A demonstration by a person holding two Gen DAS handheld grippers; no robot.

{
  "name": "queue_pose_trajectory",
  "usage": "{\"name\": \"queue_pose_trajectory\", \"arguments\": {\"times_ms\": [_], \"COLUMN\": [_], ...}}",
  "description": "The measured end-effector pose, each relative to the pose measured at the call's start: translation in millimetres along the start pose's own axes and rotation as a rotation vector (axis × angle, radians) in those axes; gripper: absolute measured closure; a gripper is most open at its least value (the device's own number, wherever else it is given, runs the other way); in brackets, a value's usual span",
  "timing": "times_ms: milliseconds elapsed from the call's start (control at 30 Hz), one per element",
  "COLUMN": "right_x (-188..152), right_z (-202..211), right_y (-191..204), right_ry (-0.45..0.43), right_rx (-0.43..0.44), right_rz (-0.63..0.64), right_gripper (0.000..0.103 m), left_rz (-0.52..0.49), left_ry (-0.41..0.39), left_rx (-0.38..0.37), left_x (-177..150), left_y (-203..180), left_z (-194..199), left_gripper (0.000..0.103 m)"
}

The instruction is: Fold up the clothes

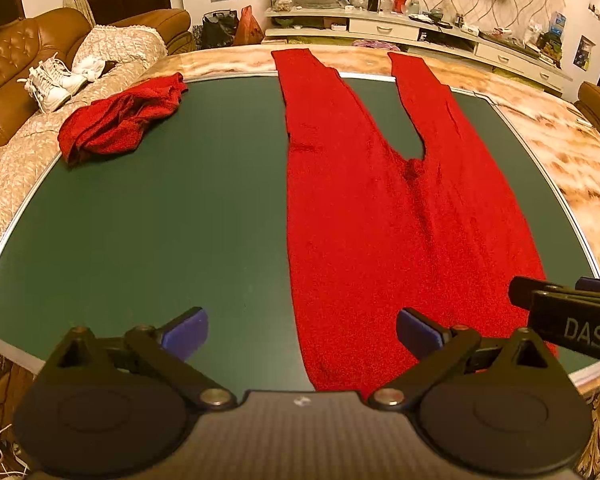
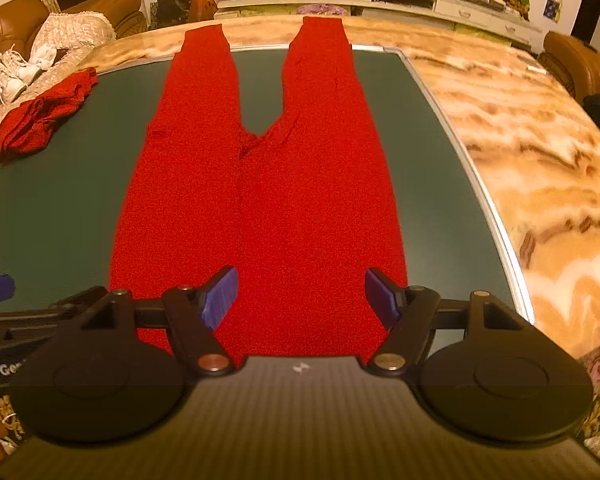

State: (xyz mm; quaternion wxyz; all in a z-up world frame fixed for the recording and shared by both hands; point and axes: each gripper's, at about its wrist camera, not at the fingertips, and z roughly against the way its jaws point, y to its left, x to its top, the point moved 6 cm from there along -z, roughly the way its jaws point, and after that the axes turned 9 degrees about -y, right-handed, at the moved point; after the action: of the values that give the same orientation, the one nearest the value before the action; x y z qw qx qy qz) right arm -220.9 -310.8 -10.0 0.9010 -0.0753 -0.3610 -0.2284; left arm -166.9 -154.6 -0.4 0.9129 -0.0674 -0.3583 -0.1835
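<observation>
Red trousers lie flat on the green table top, waist near me, both legs pointing away and reaching onto the marble border. They also show in the right wrist view. A crumpled red garment lies at the far left of the table, also in the right wrist view. My left gripper is open and empty, hovering over the waist's left edge. My right gripper is open and empty above the waistband; it shows at the right of the left wrist view.
The marble table border runs along the far and right sides. A brown sofa with a quilt and white shoes stands left of the table. A cluttered white cabinet lines the back wall. A chair stands at the right.
</observation>
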Motion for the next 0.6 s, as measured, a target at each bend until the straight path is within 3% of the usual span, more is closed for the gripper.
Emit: {"name": "queue_pose_trajectory", "arguments": {"times_ms": [600], "right_x": [-56.6], "right_z": [25.0], "right_y": [-1.6], "right_ry": [-0.006], "right_rx": [-0.003], "right_rz": [-0.021], "right_gripper": [0.025], "left_rz": [0.017], "left_ry": [-0.030], "left_rx": [-0.036], "left_x": [-54.6], "left_y": [-0.5], "left_z": [30.0], "left_gripper": [0.000]}}
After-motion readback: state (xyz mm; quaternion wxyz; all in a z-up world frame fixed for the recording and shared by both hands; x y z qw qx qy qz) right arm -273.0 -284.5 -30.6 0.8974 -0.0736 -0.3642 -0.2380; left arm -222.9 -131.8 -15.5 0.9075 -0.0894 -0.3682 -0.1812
